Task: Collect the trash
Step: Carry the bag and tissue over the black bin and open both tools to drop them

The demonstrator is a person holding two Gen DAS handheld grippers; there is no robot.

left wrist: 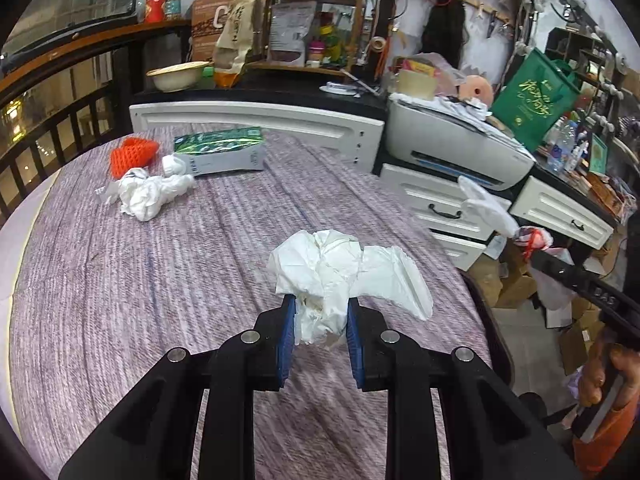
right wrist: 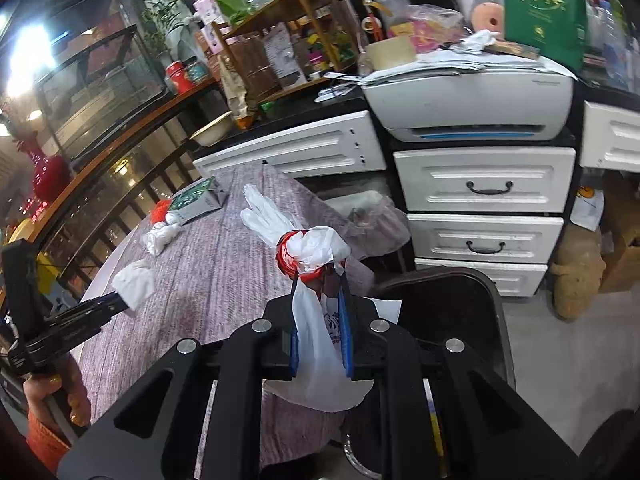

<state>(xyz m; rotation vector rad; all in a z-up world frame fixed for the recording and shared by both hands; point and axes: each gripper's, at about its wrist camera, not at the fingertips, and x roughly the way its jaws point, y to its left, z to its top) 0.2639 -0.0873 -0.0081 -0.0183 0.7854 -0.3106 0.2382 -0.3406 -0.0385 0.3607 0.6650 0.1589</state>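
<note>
Left gripper (left wrist: 320,312) pinches crumpled tissue (left wrist: 340,268); right gripper (right wrist: 320,304) clamps plastic bag (right wrist: 316,344).

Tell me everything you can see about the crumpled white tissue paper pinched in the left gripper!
The crumpled white tissue paper is a soft, wrinkled wad with folds sticking out to both sides. The left gripper is shut on its lower part, blue pads pressing from either side. In the right wrist view it looks lifted off the purple striped tablecloth, at the tip of the gripper. Nothing else touches it.
</note>
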